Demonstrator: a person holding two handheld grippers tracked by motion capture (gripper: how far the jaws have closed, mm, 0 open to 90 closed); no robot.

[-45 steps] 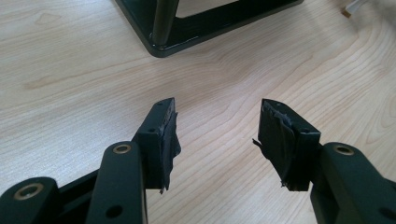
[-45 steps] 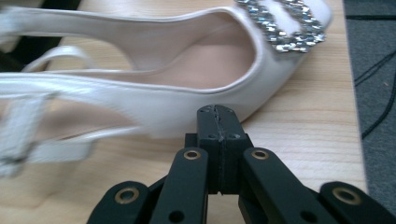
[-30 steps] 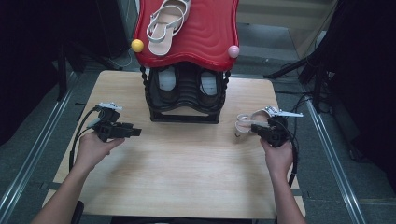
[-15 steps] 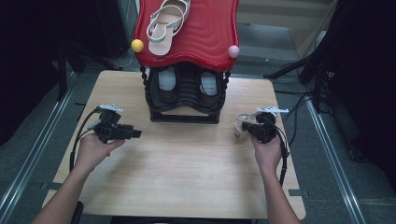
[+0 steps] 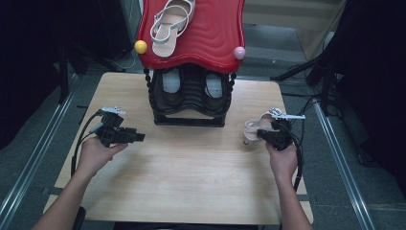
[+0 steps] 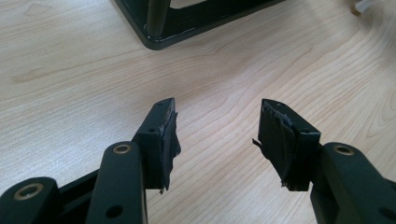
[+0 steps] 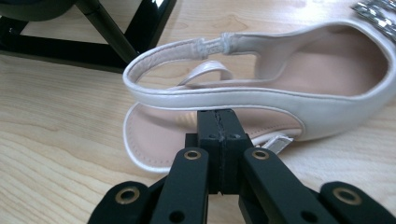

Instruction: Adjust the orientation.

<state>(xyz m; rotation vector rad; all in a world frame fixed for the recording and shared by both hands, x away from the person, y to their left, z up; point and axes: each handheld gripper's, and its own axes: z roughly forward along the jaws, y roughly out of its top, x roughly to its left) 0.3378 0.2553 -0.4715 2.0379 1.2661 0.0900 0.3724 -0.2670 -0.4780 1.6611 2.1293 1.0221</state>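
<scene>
A pale pink slingback sandal [image 5: 251, 128] lies on its side on the wooden table [image 5: 191, 182], right of the shoe rack. In the right gripper view the sandal [image 7: 289, 100] has its strap and insole facing me. My right gripper [image 7: 219, 123] is shut, its tips touching the sandal's side band; I see nothing between the pads. In the high view the right gripper [image 5: 259, 134] points left at the sandal. My left gripper [image 5: 140, 137] is held at the table's left, pointing right. Its jaws stand open over bare wood in the left gripper view [image 6: 217, 135].
A black shoe rack [image 5: 189, 103] with a red wavy top [image 5: 210, 38] stands at the table's far middle. A matching sandal [image 5: 170, 24] lies on top; dark shoes [image 5: 170, 86] sit inside. Yellow [image 5: 140, 46] and pink [image 5: 239, 52] knobs cap its corners. The rack's foot [image 6: 159, 39] is near the left gripper.
My right gripper has shifted slightly left and down, closer against the sandal. The left hand has stayed in place.
</scene>
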